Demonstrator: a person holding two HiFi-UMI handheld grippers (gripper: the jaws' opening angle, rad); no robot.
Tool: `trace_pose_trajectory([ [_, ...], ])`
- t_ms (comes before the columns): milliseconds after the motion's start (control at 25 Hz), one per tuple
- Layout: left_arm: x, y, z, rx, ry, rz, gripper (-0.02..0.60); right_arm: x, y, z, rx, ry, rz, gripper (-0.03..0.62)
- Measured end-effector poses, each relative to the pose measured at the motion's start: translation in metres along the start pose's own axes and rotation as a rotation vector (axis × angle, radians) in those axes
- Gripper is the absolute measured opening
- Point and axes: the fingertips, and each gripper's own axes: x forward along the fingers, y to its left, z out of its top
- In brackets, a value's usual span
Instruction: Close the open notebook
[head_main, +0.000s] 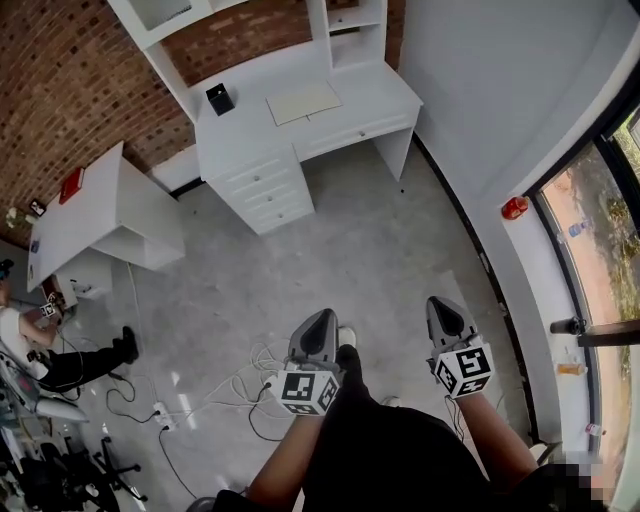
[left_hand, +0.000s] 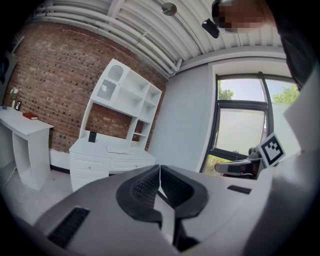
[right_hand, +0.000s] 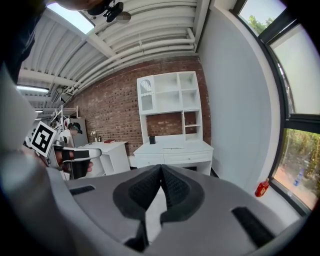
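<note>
White desks (head_main: 372, 97) (head_main: 88, 212), two; notebook (head_main: 303, 102), one

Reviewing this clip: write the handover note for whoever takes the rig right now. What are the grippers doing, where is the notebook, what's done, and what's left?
Left hand-held gripper: shut, empty.
Right hand-held gripper: shut, empty.
Both are held out in front of the person over the grey floor, well short of the desk.
Notebook: lies flat, apparently open, on the white desk, apart from a small black object.
Done: nothing yet.
Left: walk up to the desk, then fold the notebook shut.
</note>
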Motion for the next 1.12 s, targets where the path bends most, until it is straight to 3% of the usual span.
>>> trace_pose_trajectory([
  [680, 0.083, 0.087, 0.079, -0.02, -0.065, -0.079, 0.008, 0.115, 0.014, 0.087, -0.039, -0.021, -0.042, -0.002],
  [1120, 0.093, 0.147, 0.104, -0.042, -0.104, -0.027, 0.008, 0.173, 0.026, 0.117, -0.066, -0.025, -0.03, 0.013],
])
